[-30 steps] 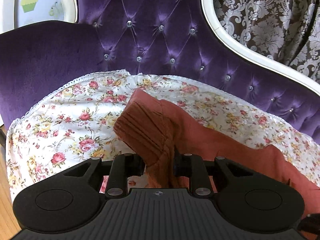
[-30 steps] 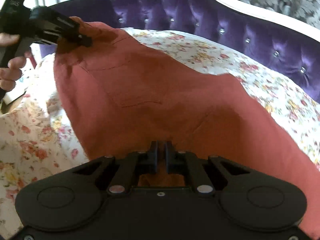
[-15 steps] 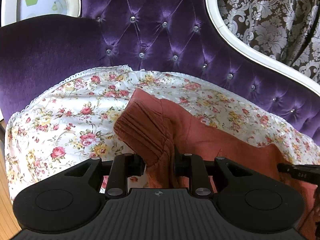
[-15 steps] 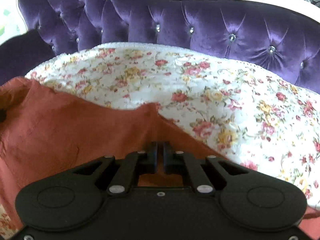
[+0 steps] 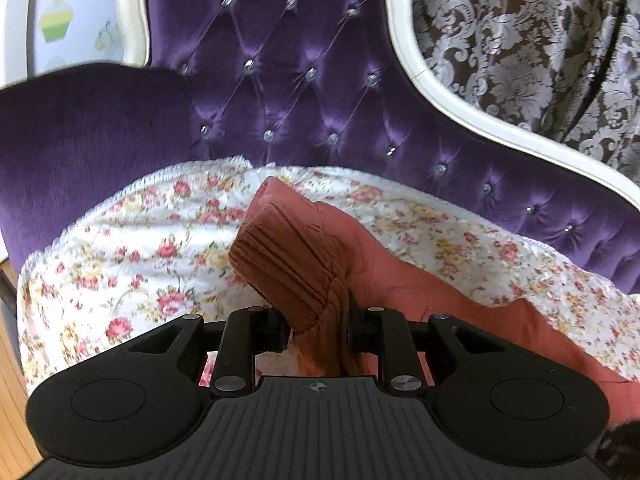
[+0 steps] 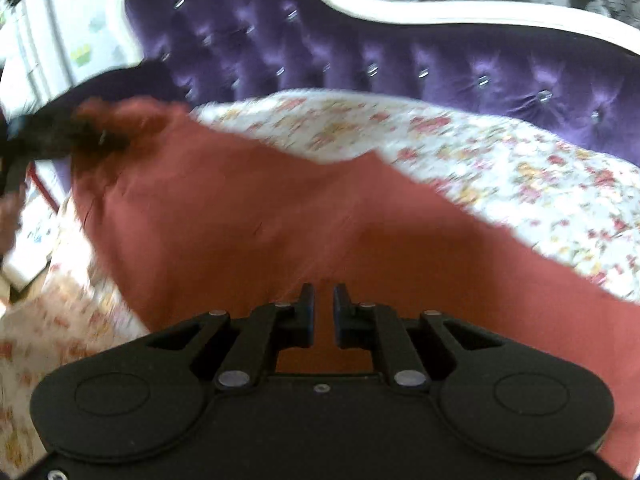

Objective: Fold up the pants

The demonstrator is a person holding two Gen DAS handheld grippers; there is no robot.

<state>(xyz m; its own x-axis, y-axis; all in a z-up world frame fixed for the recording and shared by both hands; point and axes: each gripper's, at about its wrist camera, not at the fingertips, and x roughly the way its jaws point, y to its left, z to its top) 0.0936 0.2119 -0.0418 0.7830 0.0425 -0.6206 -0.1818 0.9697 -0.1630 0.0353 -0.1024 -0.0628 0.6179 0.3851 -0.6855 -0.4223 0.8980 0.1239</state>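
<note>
The rust-red pants (image 6: pixel 280 216) lie spread over a floral cover (image 6: pixel 500 160) on a purple sofa. My left gripper (image 5: pixel 316 316) is shut on their ribbed elastic waistband (image 5: pixel 288 256), holding that end bunched and lifted off the cover. In the right wrist view the left gripper (image 6: pixel 60 140) shows blurred at the far left, with the pants' corner in it. My right gripper (image 6: pixel 324 300) hovers over the middle of the cloth. Its jaws are opening. A narrow gap shows between the pads, and the cloth lies below them without being pinched.
The tufted purple sofa back (image 5: pixel 300 80) with its white frame (image 5: pixel 460 108) rises behind the cover (image 5: pixel 140 260). A patterned curtain (image 5: pixel 520 40) hangs beyond it. Wooden floor (image 5: pixel 8 400) shows at the lower left. A hand (image 6: pixel 10 216) is at the left edge.
The right gripper let go of the cloth edge it pinched, and a gap now shows between its pads. Its view swung right, then back left. The left gripper keeps its hold, slightly higher.
</note>
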